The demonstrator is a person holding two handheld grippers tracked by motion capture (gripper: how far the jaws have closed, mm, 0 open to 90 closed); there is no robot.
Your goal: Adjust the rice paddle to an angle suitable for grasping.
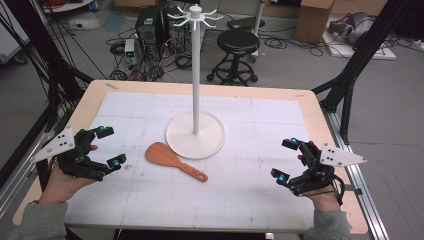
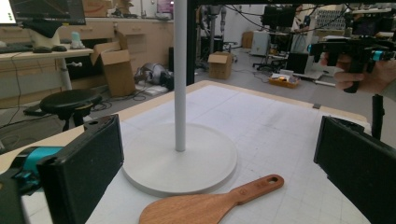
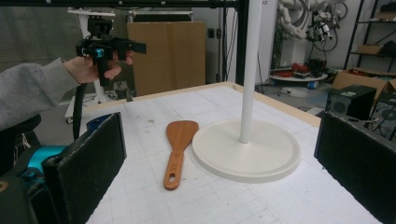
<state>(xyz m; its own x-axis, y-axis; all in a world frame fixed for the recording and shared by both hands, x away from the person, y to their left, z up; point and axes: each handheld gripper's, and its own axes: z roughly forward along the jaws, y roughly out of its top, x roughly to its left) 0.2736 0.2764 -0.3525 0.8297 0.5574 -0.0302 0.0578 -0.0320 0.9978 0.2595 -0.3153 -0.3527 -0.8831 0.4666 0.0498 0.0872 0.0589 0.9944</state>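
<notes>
Left claw [image 1: 108, 146]: jaws spread wide, nothing between them, held above the counter [image 1: 260, 200] at its left side. In the left gripper view the claw [image 2: 219, 172] looks across the mat at the spatula and the stand.

Right claw [image 1: 288, 160]: jaws likewise spread and empty, held above the counter's right side. In the right gripper view the claw [image 3: 219, 168] faces the same two things from the other side.

Spatula [image 1: 172, 160]: wooden, flat on the counter between the two claws, nearer the left one and apart from both. Blade toward the left claw, handle with hole toward the right.

Stand [image 1: 195, 75]: white pole on a round base, upright, just beyond the spatula. Blade lies just beside the base rim.
</notes>
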